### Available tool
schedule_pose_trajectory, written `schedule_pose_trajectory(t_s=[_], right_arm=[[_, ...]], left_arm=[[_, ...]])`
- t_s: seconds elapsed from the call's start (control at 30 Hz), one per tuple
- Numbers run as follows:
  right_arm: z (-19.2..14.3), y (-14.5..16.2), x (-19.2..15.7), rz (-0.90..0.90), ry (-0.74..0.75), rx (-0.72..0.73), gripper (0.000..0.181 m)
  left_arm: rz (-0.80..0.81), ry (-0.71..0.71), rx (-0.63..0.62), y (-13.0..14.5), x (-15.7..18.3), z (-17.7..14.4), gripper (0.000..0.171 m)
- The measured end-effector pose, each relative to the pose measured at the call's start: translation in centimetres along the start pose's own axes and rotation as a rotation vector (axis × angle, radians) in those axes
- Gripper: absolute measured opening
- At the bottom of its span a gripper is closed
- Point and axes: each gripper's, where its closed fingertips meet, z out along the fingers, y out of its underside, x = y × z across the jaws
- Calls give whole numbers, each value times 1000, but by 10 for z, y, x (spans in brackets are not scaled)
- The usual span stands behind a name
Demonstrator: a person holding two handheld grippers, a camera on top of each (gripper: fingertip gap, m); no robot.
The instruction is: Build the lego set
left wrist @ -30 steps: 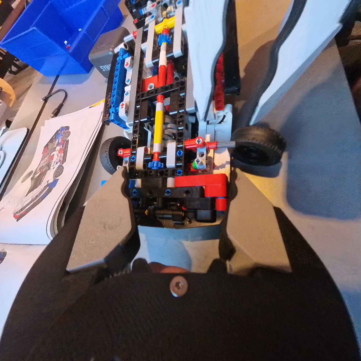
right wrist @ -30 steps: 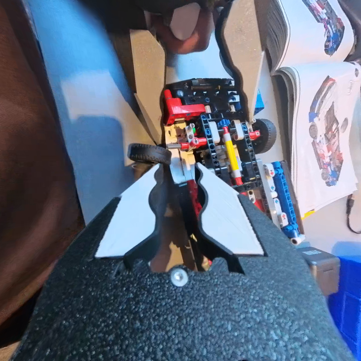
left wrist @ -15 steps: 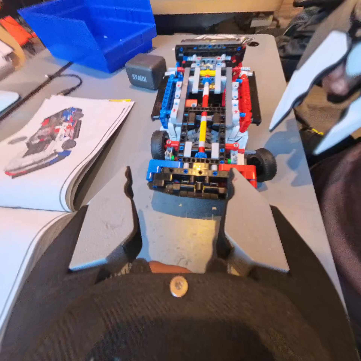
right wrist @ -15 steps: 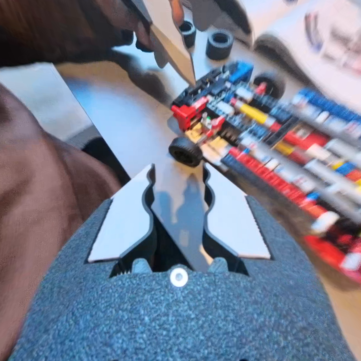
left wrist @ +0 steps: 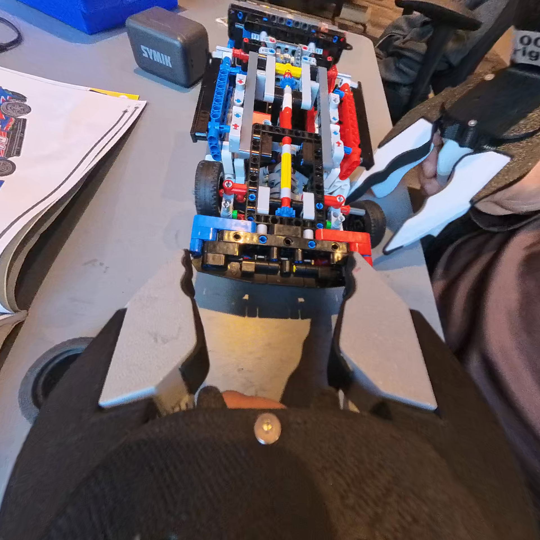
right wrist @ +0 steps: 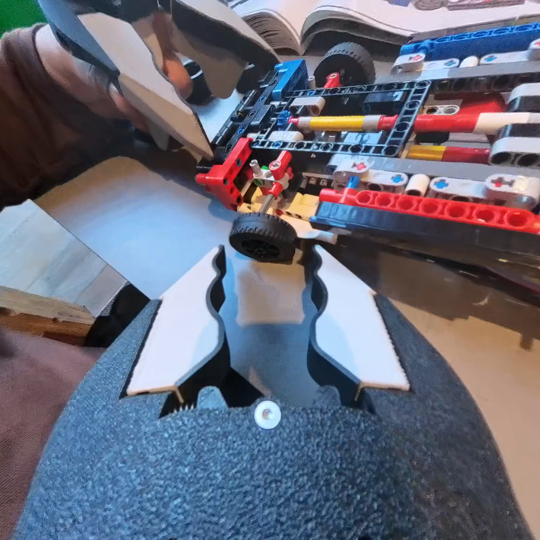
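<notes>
The lego car chassis (left wrist: pixel 286 175) lies underside up on the grey table (left wrist: pixel 131 248). It also shows in the right wrist view (right wrist: pixel 380 140). My left gripper (left wrist: pixel 268 260) is open wide, with one fingertip on each side of the chassis's near black bumper end. From the right wrist view (right wrist: pixel 239 108) its fingers reach that same end. My right gripper (right wrist: pixel 268 254) is open and empty. The black front wheel (right wrist: pixel 263 242) on its grey axle stands just ahead of its tips, untouched. In the left wrist view the right gripper (left wrist: pixel 368 225) is beside that wheel (left wrist: pixel 368 222).
An open instruction booklet (left wrist: pixel 58 140) lies left of the chassis. A grey box (left wrist: pixel 166 46) and a blue bin (left wrist: pixel 96 14) stand at the back left. A loose wheel (left wrist: pixel 49 377) lies near left. The table's right edge (left wrist: pixel 420 263) is close, with a person's brown sleeve (left wrist: pixel 491 321) beyond it.
Both grippers drew back from the chassis half a second ago. The left one has since moved up to its bumper end. The right one has let go, opened wider and come down to the front wheel.
</notes>
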Motion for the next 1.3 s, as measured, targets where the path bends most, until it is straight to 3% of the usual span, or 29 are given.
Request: schedule_pose_trajectory(t_s=[0.33, 0.43, 0.53, 0.67, 0.83, 1.03, 1.17, 1.3], right_arm=[[-3, -4, -3, 125, -2, 47, 61], [-2, -4, -1, 146, 15, 44, 47], [-4, -3, -4, 152, -3, 56, 41], [-20, 3, -10, 171, -28, 110, 41], [-37, 6, -9, 13, 19, 129, 41], [-61, -16, -3, -248, 84, 97, 41], [-69, -28, 4, -340, 87, 102, 40], [-75, -39, 7, -368, 53, 151, 40]], left_arm=[[-40, -45, 5, 6, 9, -5, 97], [-54, -65, 11, 6, 11, -6, 98], [-57, -60, 11, 7, 15, -5, 102], [-69, -40, 8, 8, 18, -5, 96], [-161, 42, 58, 2, 28, -5, 95], [-284, 120, 193, -11, 30, -18, 71], [-169, 39, 271, -23, 26, -25, 67], [131, -25, 321, -45, 46, -21, 51]])
